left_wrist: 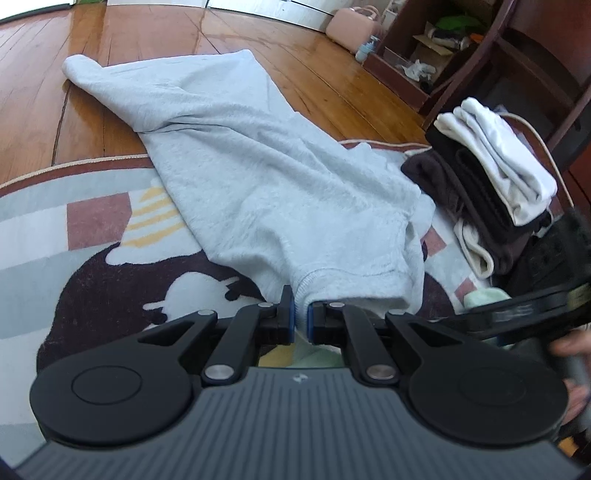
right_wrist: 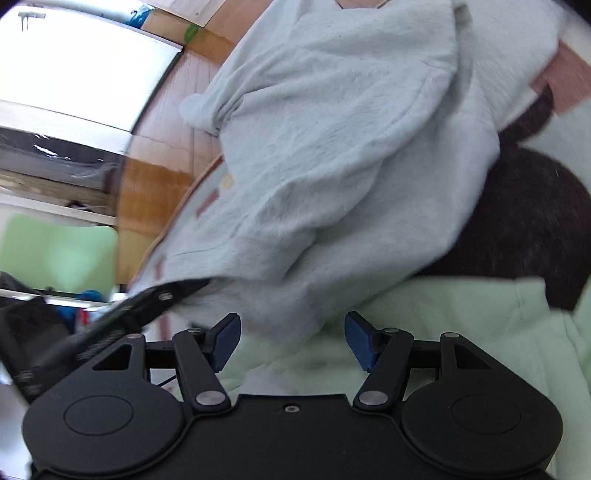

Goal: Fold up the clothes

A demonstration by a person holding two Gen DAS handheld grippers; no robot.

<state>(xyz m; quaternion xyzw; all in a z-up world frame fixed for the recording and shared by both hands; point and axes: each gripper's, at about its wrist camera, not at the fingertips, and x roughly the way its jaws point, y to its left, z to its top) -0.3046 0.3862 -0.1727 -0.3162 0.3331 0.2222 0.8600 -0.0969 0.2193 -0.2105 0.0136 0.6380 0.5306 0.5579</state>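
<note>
left gripper (left_wrist: 300, 317): black linkages, silver pivots, blue pads | right gripper (right_wrist: 291, 339): same

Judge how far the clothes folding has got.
Done: a folded stack sits beside the rug. In hand: the left tongs pinch the grey sweatshirt's hem; the right tongs are open, holding nothing. Left: the sweatshirt lies unfolded, and a green garment waits.

This is a lived-in room of a home. A glossy wooden plank floor (left_wrist: 155, 55) carries a patterned rug (left_wrist: 92, 221), with laundry spread across it and a stack of folded clothes (left_wrist: 491, 184) at its edge. A dark wooden shelf unit (left_wrist: 424, 48) holds household clutter, and a pink bag (left_wrist: 351, 26) sits against the wall.
</note>
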